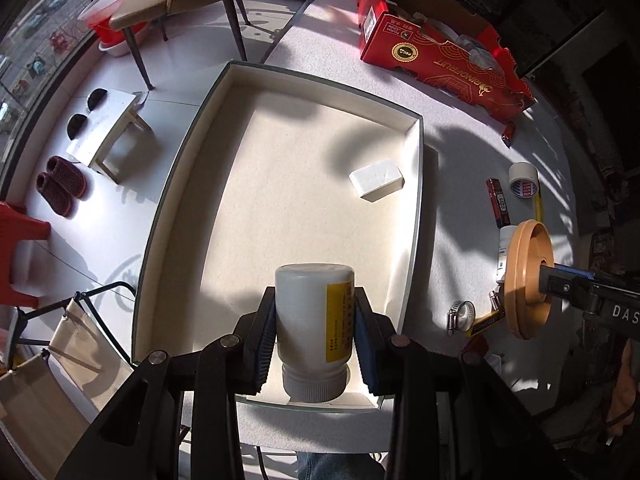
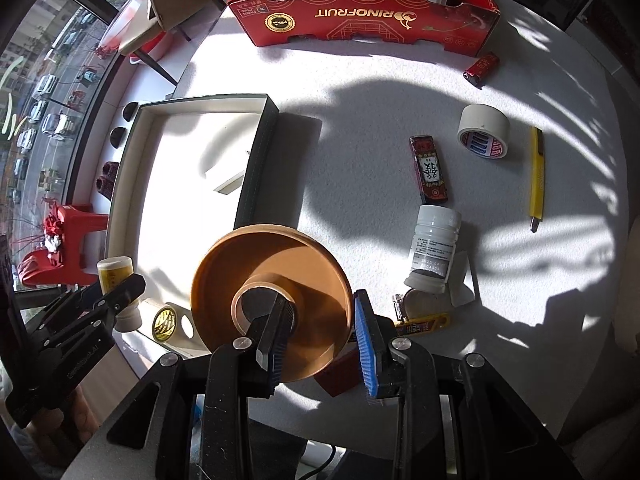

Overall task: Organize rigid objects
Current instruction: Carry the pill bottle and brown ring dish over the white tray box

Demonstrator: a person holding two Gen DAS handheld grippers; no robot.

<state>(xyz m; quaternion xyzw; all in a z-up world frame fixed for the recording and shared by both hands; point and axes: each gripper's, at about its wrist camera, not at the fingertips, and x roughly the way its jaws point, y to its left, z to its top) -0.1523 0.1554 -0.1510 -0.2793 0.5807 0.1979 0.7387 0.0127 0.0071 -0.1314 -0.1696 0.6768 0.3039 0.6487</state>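
Note:
My left gripper (image 1: 314,332) is shut on a white bottle with a yellow label (image 1: 314,320), held cap toward me above the near end of the open white box (image 1: 416,208). A white block (image 1: 376,179) lies in the box at the right. My right gripper (image 2: 320,332) is shut on a tan round lid (image 2: 272,296), gripping its rim on edge beside the box (image 2: 256,168). The lid also shows in the left wrist view (image 1: 524,280), and the left gripper with its bottle (image 2: 116,276) in the right wrist view.
On the table lie a white pill bottle (image 2: 434,248), a tape roll (image 2: 484,130), a red flat pack (image 2: 430,170), a yellow cutter (image 2: 537,178), a red lighter (image 2: 482,66), a hose clamp (image 1: 460,314) and a red carton (image 2: 360,12). A chair and stools stand left of the table.

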